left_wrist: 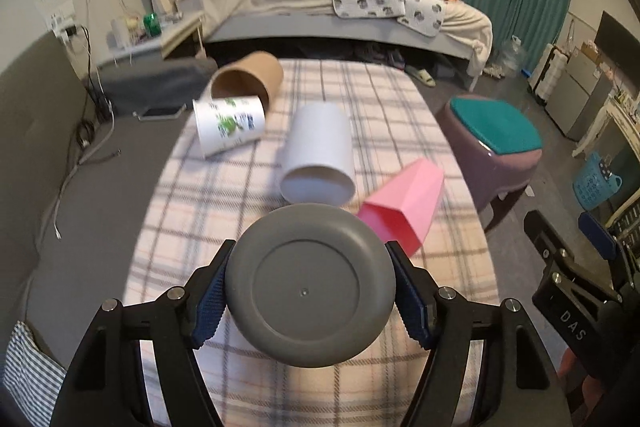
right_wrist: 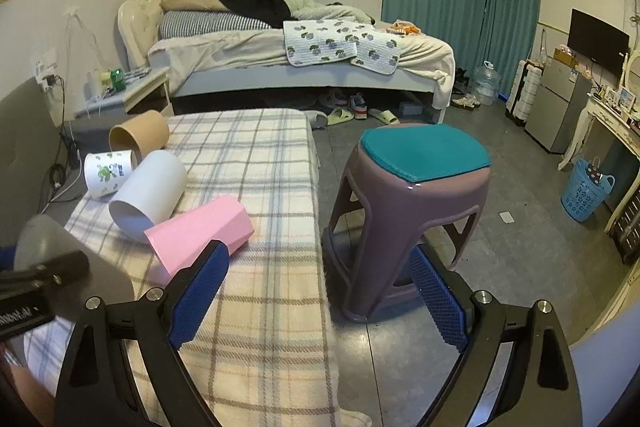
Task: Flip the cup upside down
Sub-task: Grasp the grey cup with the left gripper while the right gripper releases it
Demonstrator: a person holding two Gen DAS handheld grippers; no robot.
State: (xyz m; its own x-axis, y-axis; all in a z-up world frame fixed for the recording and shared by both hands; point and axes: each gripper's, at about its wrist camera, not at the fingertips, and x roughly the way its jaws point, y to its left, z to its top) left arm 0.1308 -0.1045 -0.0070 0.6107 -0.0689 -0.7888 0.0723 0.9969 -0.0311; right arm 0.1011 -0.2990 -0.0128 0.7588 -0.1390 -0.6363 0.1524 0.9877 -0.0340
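Gripping the grey cup (left_wrist: 310,287) by its sidewalls, the left gripper (left_wrist: 310,297) shows its base above the plaid cloth (left_wrist: 248,211); it looks stiff, light, smooth. Right wrist view: right gripper (right_wrist: 320,297) gapes wide, holding nothing, beside the pink cup (right_wrist: 200,231).

Dim, even indoor light with soft shadows; strong fisheye bending and dark vignetted corners, left view slightly blurred.
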